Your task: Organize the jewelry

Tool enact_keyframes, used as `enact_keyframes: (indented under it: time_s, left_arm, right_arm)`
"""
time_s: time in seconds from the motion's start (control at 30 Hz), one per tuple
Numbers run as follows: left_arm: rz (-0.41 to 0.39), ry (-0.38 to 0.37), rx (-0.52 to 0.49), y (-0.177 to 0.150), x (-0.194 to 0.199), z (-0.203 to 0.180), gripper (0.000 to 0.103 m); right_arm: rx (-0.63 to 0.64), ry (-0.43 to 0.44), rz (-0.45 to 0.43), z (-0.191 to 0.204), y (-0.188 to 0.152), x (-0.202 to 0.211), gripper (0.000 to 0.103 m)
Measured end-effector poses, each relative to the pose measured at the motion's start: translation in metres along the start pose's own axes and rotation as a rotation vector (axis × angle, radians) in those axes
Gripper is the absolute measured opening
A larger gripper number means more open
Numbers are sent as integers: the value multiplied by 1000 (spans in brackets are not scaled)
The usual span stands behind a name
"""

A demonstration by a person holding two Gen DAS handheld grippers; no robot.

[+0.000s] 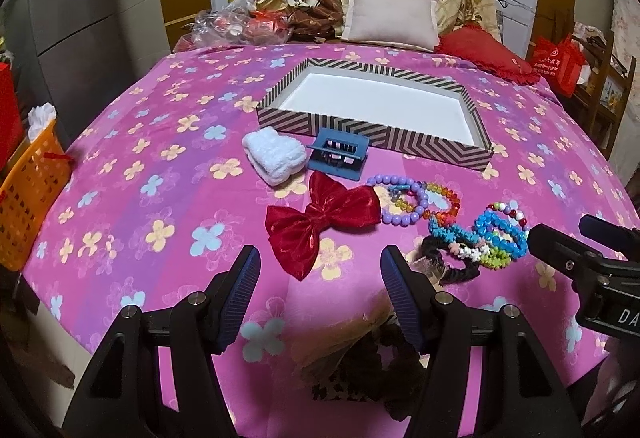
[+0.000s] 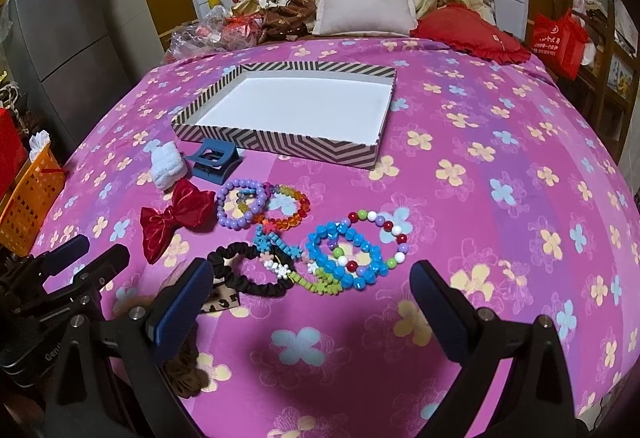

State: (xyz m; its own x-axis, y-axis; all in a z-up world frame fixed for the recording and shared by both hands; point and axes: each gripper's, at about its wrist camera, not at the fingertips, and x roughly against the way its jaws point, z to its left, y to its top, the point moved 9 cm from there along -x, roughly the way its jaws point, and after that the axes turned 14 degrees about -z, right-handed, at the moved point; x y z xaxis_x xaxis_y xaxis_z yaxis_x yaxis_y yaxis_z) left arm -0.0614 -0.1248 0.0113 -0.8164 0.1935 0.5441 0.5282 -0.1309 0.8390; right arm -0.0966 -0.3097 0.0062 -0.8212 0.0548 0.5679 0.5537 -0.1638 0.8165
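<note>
Left wrist view gives me my left gripper [image 1: 320,298] with its fingers spread wide and nothing between them, hovering over the near part of the bed [image 1: 120,197] with its pink flowered sheet. Just beyond the fingertips lies a red bow [image 1: 320,222]. Farther out sit a white fluffy scrunchie [image 1: 274,155] and, touching its right side, a blue hair claw [image 1: 338,153]. Behind those stands the striped box [image 1: 360,125], open, its white floor bare.

Right of the bow I see a purple bead bracelet [image 1: 396,197] overlapping a rainbow bead bracelet [image 1: 440,201]. Nearer and to the right is a tangle: a black scrunchie [image 1: 448,262], a blue bead bracelet [image 1: 500,234] and smaller bright bands I cannot separate. A brown scrunchie [image 1: 384,370] lies partly under my left gripper's right finger.

From the right wrist view, my right gripper [image 2: 312,298] also has its fingers wide and empty, held above the sheet just near of the blue bead bracelet [image 2: 348,258]. A multicolour bead bracelet [image 2: 384,234] loops through it on the far right side. The black scrunchie [image 2: 248,270] lies just beyond the left fingertip. The striped box [image 2: 280,145] sits well beyond, left of centre. An orange basket [image 2: 28,205] hangs off the bed's left edge.
</note>
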Motion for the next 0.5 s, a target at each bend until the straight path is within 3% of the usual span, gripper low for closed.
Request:
enact_keyframes:
  time_s: [0.27,0.5]
  left_arm:
    - [-12,13,4,13,-4,9,65]
    - [37,29,67,14,-25,36,65]
  right_arm:
    - [28,8,-18,9,17,-6,101]
    - [34,57,-9,26,33,-32,101]
